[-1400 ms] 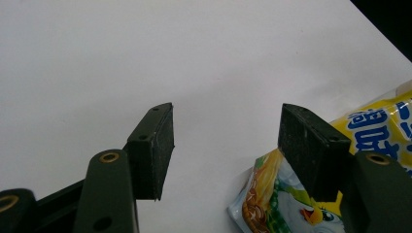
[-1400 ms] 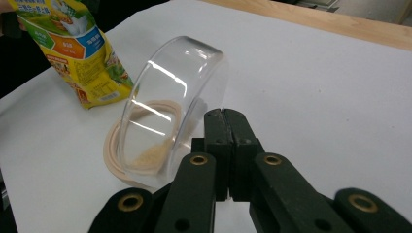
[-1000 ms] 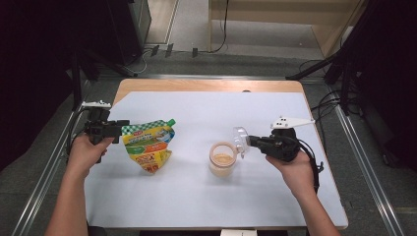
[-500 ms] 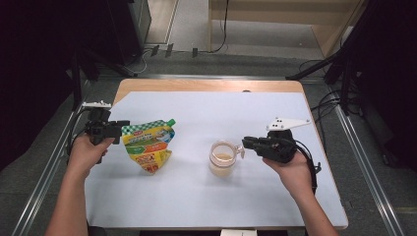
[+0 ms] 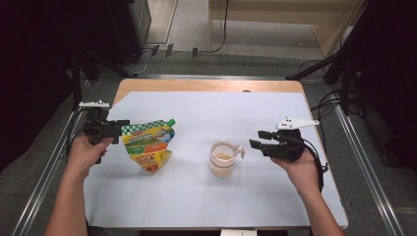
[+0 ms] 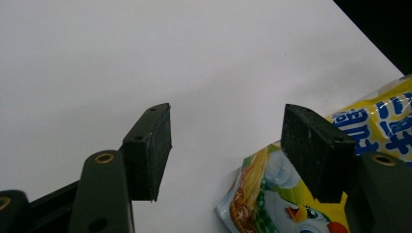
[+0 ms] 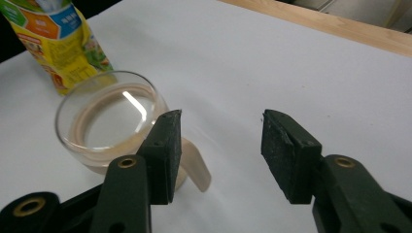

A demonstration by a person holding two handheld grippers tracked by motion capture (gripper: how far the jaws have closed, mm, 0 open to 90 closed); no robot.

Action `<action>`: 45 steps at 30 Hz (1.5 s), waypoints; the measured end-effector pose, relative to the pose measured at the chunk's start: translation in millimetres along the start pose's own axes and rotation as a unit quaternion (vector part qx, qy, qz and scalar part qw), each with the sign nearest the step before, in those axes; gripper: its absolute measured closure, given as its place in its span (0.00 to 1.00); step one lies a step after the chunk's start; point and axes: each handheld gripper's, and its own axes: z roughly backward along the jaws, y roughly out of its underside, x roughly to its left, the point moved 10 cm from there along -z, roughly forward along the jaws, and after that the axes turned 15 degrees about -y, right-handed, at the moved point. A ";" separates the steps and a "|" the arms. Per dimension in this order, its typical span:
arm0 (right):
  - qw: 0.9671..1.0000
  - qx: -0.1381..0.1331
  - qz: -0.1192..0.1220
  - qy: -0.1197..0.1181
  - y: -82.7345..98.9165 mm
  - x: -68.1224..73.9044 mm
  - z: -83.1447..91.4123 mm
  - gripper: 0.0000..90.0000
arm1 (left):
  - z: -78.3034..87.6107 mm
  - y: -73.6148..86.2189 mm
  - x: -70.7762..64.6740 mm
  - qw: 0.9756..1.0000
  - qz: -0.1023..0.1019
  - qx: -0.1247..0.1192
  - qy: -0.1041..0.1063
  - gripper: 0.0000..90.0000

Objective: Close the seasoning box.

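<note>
pouch (image 6: pixel 311 194) cut off by edge, partly behind claw pad.

Under your work you have a white sheet (image 5: pixel 196 196) spread over a wooden table (image 5: pixel 206 85), whose bare top shows as a strip along the far edge. Beyond that edge, black cables (image 5: pixel 223 29) trail across the grey floor (image 5: pixel 192 19), and a pale wooden cabinet (image 5: pixel 280 17) stands behind them

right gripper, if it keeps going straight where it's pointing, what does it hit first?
Most likely the glass cup: the right gripper points left at its handle, jaws open with nothing between them. In the right gripper view the handle sits just off the left jaw, so contact there looks likeliest.
</note>
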 end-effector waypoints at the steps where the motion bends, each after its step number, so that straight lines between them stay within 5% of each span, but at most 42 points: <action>1: 1.000 -0.001 -0.001 0.002 1.7 -2.2 0.8 0.54 | 0.0 0.2 -0.1 1.000 -0.001 0.001 0.000 0.40; 10: 1.000 -0.014 -0.008 0.025 13.0 -25.7 3.8 0.43 | -1.7 2.9 1.5 1.000 -0.006 0.004 -0.008 0.41; 18: 0.998 -0.022 -0.038 0.049 28.9 -49.2 3.8 0.33 | -3.7 5.3 3.5 1.000 -0.001 0.006 -0.008 0.41; 24: 0.997 0.000 -0.034 0.075 44.7 -65.0 4.6 0.30 | -8.5 9.7 7.7 1.000 -0.008 0.009 -0.016 0.41; 27: 0.997 0.004 -0.040 0.065 47.9 -67.4 4.6 0.22 | -8.9 10.2 9.4 1.000 -0.006 0.007 -0.014 0.41; 45: 0.994 0.015 -0.068 0.084 58.4 -81.7 8.3 0.23 | -11.2 10.4 16.1 1.000 0.012 -0.008 0.000 0.32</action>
